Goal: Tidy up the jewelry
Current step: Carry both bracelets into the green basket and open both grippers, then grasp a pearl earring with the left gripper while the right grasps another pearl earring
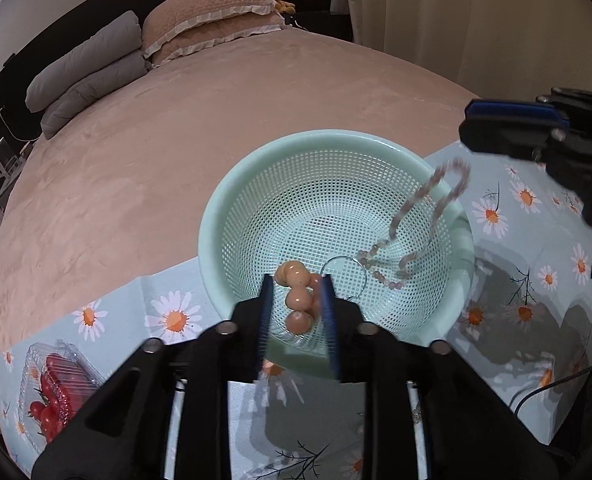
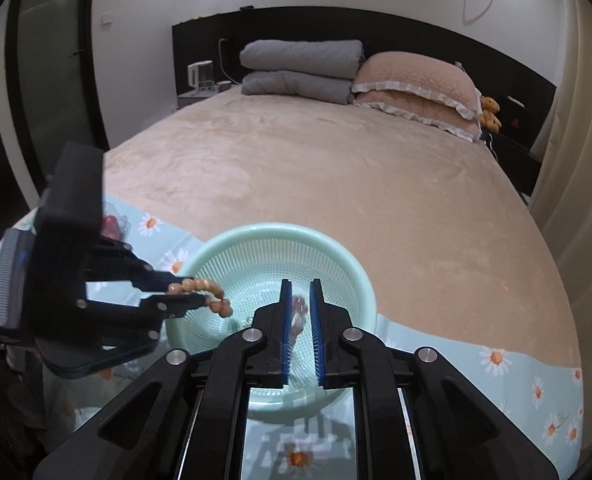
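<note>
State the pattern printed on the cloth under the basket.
White daisies with orange centres on the pale blue cloth, clearest in the left wrist view.

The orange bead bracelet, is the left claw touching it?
Touching. The right wrist view shows the left claw closed around the orange bracelet, beads pinched between its fingers above the basket.

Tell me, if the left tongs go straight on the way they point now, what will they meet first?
Probably the mesh floor of the green basket. The left tongs point down into it, with the big orange bead bracelet hanging between the fingers, so the beads likely touch first. Depth is unclear.
</note>
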Demonstrator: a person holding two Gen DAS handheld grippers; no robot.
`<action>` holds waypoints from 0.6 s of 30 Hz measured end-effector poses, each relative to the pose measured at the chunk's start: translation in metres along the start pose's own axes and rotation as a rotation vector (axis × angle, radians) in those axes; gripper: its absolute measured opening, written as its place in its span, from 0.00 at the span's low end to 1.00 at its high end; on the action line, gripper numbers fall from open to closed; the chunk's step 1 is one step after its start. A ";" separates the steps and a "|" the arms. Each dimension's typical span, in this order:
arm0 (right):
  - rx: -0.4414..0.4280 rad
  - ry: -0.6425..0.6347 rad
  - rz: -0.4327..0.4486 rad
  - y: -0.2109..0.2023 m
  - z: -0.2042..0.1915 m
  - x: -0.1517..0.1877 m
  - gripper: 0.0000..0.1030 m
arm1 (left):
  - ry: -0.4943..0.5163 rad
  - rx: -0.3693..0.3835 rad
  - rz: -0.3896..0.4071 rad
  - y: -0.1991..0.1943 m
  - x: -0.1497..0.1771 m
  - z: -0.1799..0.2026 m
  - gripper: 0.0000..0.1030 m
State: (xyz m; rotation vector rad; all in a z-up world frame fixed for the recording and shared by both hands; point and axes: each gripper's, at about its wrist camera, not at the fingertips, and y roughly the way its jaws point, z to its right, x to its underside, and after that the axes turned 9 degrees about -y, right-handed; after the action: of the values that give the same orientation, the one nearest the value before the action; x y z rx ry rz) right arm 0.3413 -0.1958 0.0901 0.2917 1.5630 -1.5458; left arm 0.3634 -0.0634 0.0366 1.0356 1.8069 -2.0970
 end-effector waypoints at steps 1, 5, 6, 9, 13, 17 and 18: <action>0.021 0.016 -0.004 0.005 0.003 0.004 0.71 | -0.008 -0.005 0.010 -0.001 0.001 -0.002 0.60; 0.029 0.066 0.031 0.000 0.011 0.017 0.82 | -0.050 -0.025 0.031 -0.008 0.002 -0.015 0.81; 0.032 0.070 0.032 -0.003 0.012 0.018 0.82 | -0.060 -0.041 0.041 -0.011 0.002 -0.018 0.85; 0.060 0.070 0.038 -0.015 0.013 0.018 0.83 | -0.100 -0.046 0.050 -0.022 0.002 -0.025 0.93; 0.062 0.066 0.060 -0.033 0.012 0.017 0.84 | -0.119 -0.048 0.048 -0.036 0.006 -0.029 0.94; 0.059 0.060 0.066 -0.045 0.006 0.021 0.84 | -0.104 -0.051 0.041 -0.046 0.016 -0.025 0.94; 0.056 0.057 0.065 -0.047 0.004 0.024 0.84 | -0.102 -0.052 0.036 -0.047 0.018 -0.024 0.94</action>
State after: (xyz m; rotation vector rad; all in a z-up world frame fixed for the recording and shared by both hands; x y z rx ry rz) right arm 0.2962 -0.2178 0.1060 0.4169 1.5404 -1.5449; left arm 0.3332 -0.0241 0.0622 0.9238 1.7718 -2.0319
